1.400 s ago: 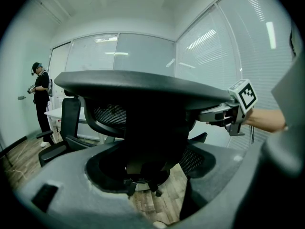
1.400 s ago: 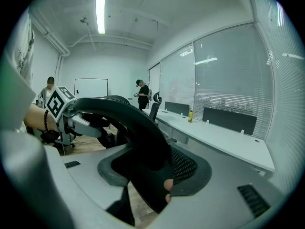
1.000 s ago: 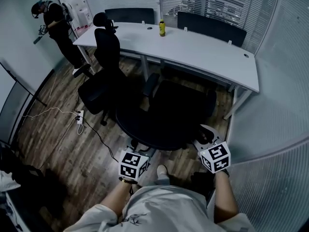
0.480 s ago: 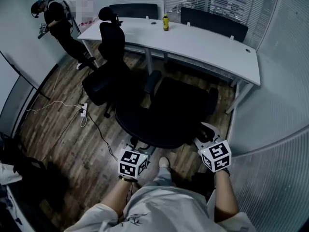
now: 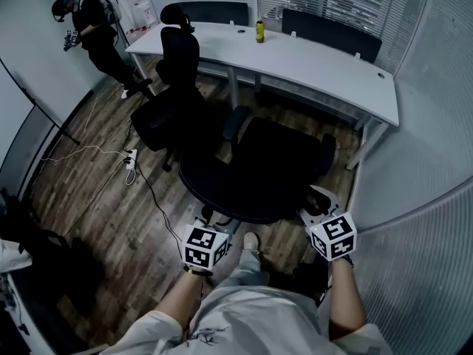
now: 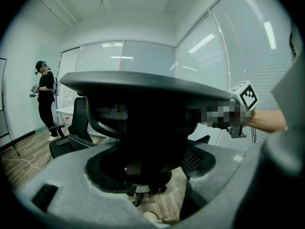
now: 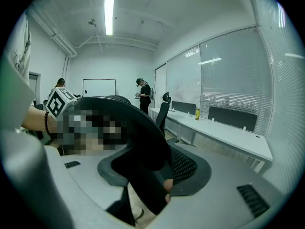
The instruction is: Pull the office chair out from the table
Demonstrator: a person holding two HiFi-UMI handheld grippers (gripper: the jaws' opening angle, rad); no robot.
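The black office chair is seen on the wooden floor near the white counter, with its seat facing the counter and its backrest turned towards the person. The top edge of the backrest is clamped by the left gripper at one end and by the right gripper at the other. A second chair is placed at the counter's left end, and a bottle is stood upright near its far edge.
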